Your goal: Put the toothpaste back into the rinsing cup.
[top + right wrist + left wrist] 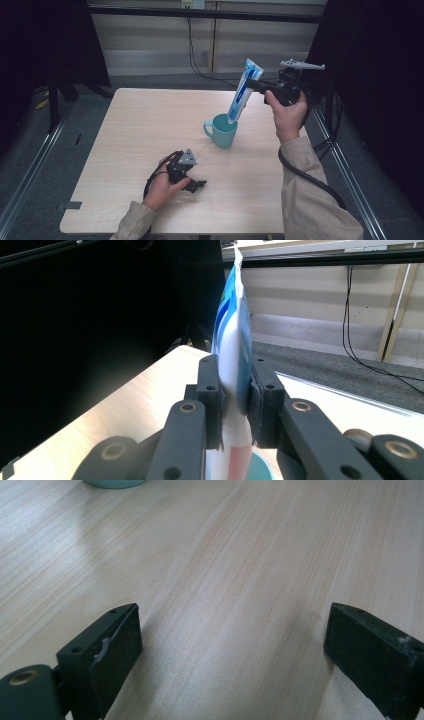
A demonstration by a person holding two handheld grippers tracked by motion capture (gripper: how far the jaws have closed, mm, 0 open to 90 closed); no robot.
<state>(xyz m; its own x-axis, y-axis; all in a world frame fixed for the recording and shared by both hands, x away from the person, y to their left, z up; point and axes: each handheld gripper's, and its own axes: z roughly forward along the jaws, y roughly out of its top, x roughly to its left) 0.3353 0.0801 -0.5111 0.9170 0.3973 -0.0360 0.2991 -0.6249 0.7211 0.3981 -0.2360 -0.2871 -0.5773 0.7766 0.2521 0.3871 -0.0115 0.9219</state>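
Right tongs [256, 86] pinched tube [242, 91] near crimp, cap dipped inside mug [221, 131] (likely for standing it there). Left tongs [192, 181] rested spread on table [125, 130], near mug, idle.

A blue-and-white plastic toothpaste tube [243, 90] stands tilted, cap end down, in the teal ceramic mug [222, 132] right of the frame's centre.

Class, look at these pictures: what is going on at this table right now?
A person holds a tool in each hand. The right tool is shut on a toothpaste tube, held tilted with its cap end down in a teal mug. The left tool rests open on the table, holding nothing.
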